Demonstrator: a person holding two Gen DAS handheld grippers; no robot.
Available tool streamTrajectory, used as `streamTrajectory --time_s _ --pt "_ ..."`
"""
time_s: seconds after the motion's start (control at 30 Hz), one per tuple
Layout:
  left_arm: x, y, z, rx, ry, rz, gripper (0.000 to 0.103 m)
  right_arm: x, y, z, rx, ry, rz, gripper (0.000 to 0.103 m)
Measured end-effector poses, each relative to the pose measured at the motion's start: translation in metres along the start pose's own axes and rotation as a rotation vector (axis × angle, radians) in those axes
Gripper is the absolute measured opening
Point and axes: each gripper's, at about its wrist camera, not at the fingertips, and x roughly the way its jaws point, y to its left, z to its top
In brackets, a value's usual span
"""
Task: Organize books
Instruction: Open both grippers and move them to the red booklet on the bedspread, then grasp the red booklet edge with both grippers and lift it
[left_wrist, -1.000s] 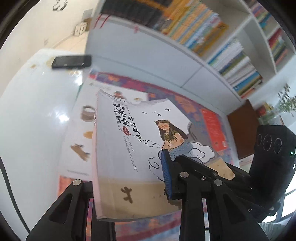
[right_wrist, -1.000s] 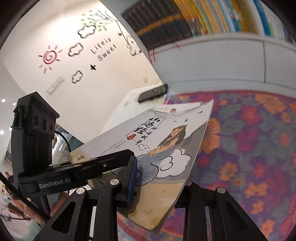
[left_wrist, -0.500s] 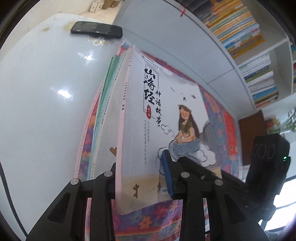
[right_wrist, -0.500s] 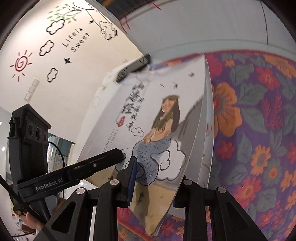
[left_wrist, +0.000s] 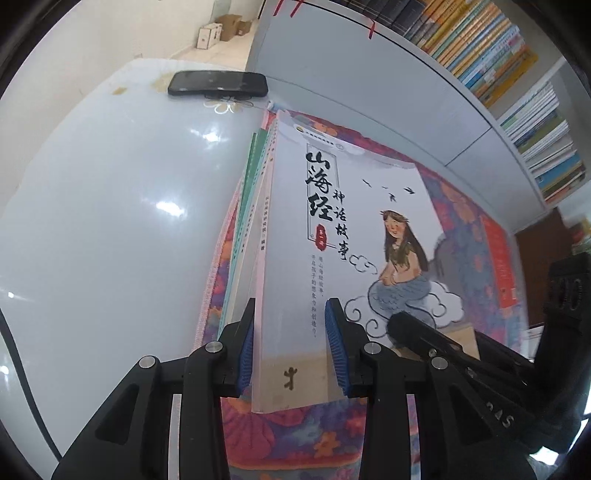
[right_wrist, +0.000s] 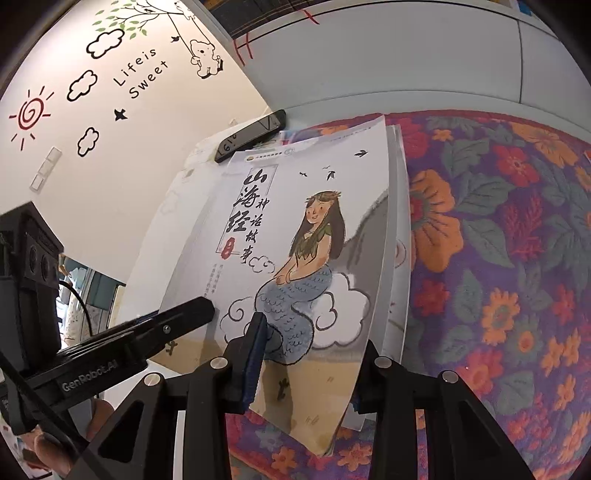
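The book (left_wrist: 343, 258) lies on top of the stack (left_wrist: 247, 221) on the floral cloth (right_wrist: 498, 258). Left gripper (left_wrist: 291, 350): jaws have just been opening, pads clear of the book's spine edge, released. Right gripper (right_wrist: 314, 365): jaws have just been opening around the cover's lifted edge; contact cannot be told. Risk: a withdrawing pad snags that cover and drags the book askew toward the phone (left_wrist: 218, 84).

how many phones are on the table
1. A black slab-shaped phone lies flat on the glossy white table, at its far side, just beyond the top corner of the stack of books. The books might hide another.
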Motion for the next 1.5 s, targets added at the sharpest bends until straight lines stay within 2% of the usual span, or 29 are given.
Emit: streamTrajectory --time_s 0.07,0.1,0.13,0.23,0.27,0.4,0.5,0.6,0.73,1.13,1.33,1.5 --pt "-0.004 0.004 -0.001 -0.022 -0.018 0.02 0.031 0.0 0.004 -0.001 -0.03 0.015 -0.003 0.043" --pt "-0.007 0.008 -0.002 -0.028 -0.026 0.035 0.031 0.0 0.006 -0.001 -0.048 0.022 0.006 0.053" --pt "-0.012 0.01 -0.003 -0.025 -0.034 0.061 0.031 0.001 0.009 -0.002 -0.08 0.035 0.01 0.057" --pt "-0.029 0.001 -0.011 0.069 -0.074 0.176 0.031 -0.004 0.007 -0.008 -0.104 0.066 -0.006 0.057" --pt "-0.033 -0.003 -0.013 0.088 -0.075 0.184 0.031 -0.007 0.004 -0.011 -0.095 0.072 -0.002 0.058" --pt "-0.042 -0.03 -0.025 0.123 -0.072 0.127 0.034 -0.028 -0.033 -0.031 0.001 0.094 -0.029 0.061" --pt "-0.037 -0.054 -0.034 0.149 -0.057 0.114 0.033 -0.049 -0.064 -0.041 0.057 0.086 -0.08 0.061" --pt "-0.028 -0.088 -0.044 0.187 -0.033 0.098 0.034 -0.07 -0.083 -0.045 0.061 0.062 -0.127 0.061" --pt "-0.018 -0.133 -0.059 0.211 -0.008 0.071 0.034 -0.099 -0.108 -0.047 0.004 0.039 -0.224 0.061" --pt "0.017 -0.261 -0.093 0.275 0.044 0.037 0.034 -0.168 -0.205 -0.063 0.031 0.008 -0.249 0.062" --pt "0.051 -0.324 -0.093 0.301 0.092 0.001 0.034 -0.207 -0.295 -0.07 0.176 -0.047 -0.28 0.062" --pt "0.098 -0.374 -0.072 0.288 0.162 -0.067 0.034 -0.241 -0.383 -0.059 0.326 -0.15 -0.295 0.061"
